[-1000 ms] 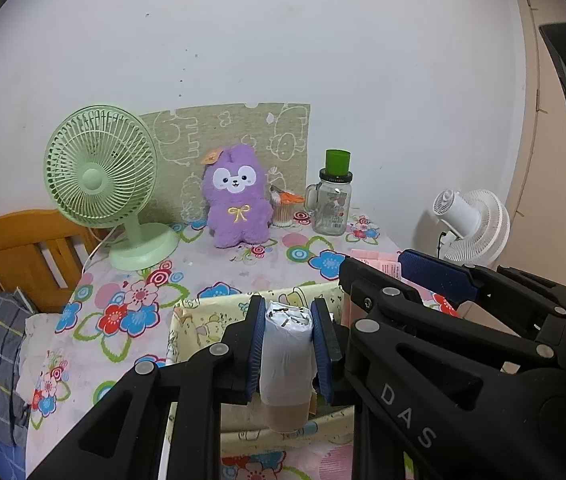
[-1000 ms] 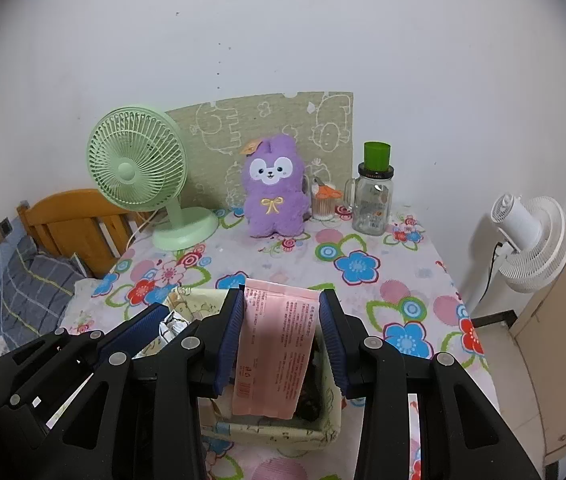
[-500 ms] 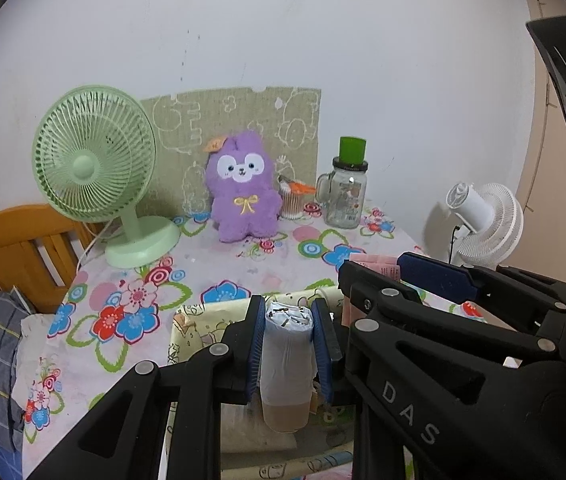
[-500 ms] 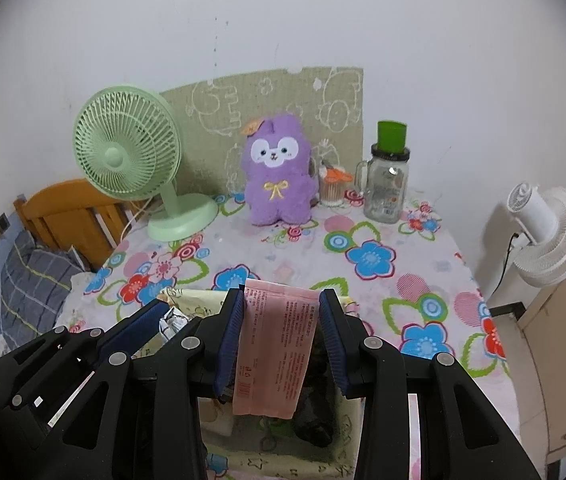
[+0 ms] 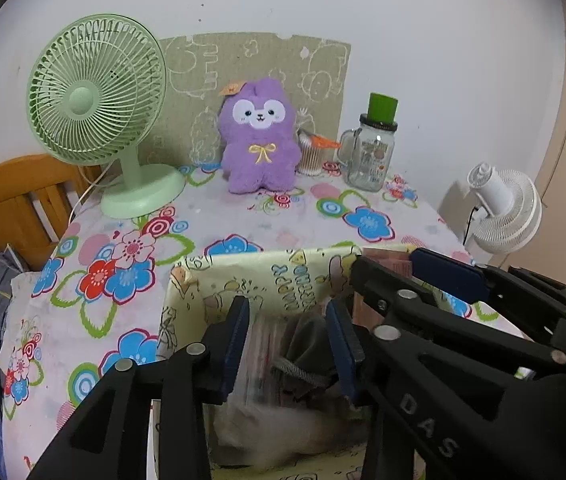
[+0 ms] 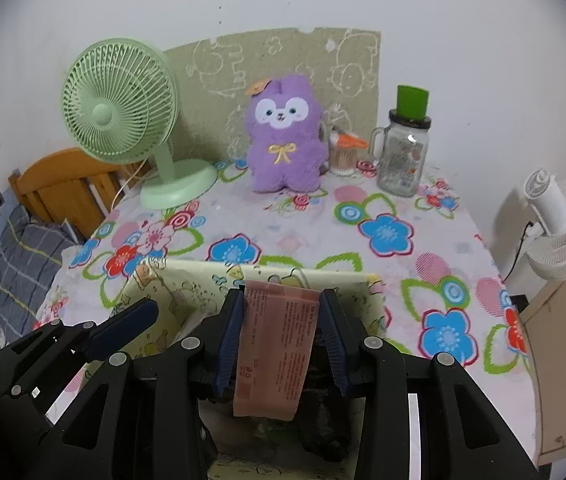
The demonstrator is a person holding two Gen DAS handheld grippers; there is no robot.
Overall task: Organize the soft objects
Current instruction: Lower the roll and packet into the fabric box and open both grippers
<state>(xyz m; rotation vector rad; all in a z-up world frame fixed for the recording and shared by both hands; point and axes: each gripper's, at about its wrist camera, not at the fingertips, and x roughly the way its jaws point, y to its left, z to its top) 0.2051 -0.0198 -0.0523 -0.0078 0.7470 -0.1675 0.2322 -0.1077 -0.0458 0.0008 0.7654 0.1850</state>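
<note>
1. The left claw (image 5: pixel 287 344) has just been opening; its jaws now stand apart over the yellow fabric bin (image 5: pixel 243 276), with nothing pressed between the pads. A blurred white packet (image 5: pixel 279 424) lies in the bin below it. If that packet has landed on edge against the dark cloth (image 5: pixel 303 348) already inside, it may topple or sit proud of the rim.
2. The right claw (image 6: pixel 281 344) is clenched on a pink tissue pack (image 6: pixel 275 344), which hangs between the pads above the same bin (image 6: pixel 187 276).
3. The two claws sit close together over one small opening. Lowering the right one could knock the left finger (image 6: pixel 123 330) just beside it, or snag the bin's soft wall and fold it inward.
4. Letting go too high could send the pink pack off the rim and onto the floral tabletop (image 6: pixel 307 236).
5. The bin is light cloth; a sideways push might drag it across the tabletop.
</note>
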